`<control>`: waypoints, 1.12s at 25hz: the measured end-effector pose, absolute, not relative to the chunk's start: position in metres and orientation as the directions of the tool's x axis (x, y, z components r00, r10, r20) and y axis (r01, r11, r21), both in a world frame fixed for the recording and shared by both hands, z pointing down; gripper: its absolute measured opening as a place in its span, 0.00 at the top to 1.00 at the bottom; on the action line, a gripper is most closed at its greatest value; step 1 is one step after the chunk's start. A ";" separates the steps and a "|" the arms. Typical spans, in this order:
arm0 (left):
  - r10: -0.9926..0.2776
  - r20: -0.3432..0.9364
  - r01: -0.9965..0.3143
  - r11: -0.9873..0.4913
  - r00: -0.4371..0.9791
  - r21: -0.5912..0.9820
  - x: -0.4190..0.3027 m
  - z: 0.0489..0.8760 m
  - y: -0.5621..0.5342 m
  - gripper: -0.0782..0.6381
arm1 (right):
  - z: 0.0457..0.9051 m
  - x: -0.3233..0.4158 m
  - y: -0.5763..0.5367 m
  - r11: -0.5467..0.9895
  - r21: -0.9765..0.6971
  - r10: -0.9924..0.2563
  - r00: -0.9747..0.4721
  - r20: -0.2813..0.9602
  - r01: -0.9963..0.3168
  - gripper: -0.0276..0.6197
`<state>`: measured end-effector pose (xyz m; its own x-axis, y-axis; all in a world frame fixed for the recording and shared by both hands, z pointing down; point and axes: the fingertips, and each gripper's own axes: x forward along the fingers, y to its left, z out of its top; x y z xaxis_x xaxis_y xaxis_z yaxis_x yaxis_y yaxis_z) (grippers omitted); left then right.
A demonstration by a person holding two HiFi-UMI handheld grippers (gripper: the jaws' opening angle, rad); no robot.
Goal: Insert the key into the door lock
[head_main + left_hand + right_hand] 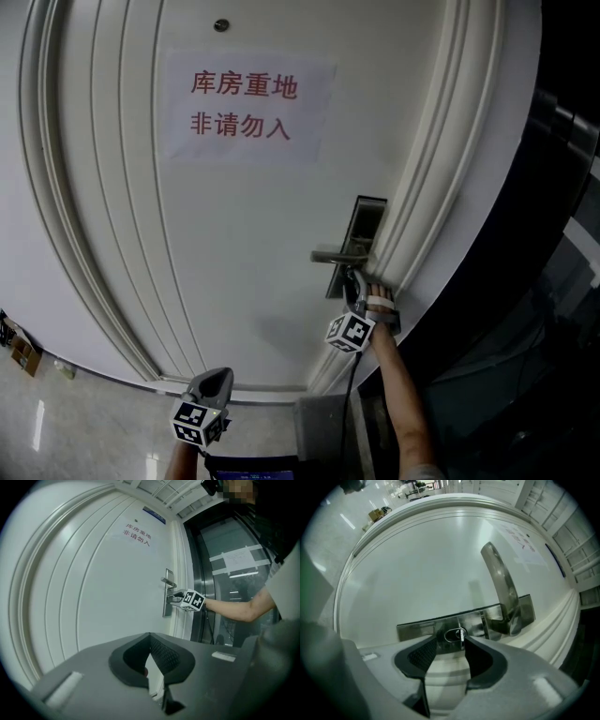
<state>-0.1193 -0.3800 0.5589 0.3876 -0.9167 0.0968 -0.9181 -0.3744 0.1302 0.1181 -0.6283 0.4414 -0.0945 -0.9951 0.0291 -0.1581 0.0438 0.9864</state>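
key: small flat metal key (pixel 461 634), sitting in the cylinder of the lock plate (pixel 417 630), right between the tips of the right gripper (pixel 451 641). Looks seated already.
right gripper state: jaws apart, pads off the key, gripping nothing.
handling: light, stiff, thin and kinda slippery. It should be pinched by the flat bow, not the wire ring.
left gripper (pixel 150 637): hangs well back from the door. Tips look closed and empty, though that view's dim.
writing: red print on the paper sign (pixel 246 105), "库房重地 / 非请勿入".
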 end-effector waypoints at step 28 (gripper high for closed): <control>-0.896 0.088 -0.898 -0.425 0.435 0.113 -0.118 0.549 -0.316 0.89 | 0.432 0.131 -0.506 0.304 0.322 -0.951 -0.305 0.046 -0.897 0.72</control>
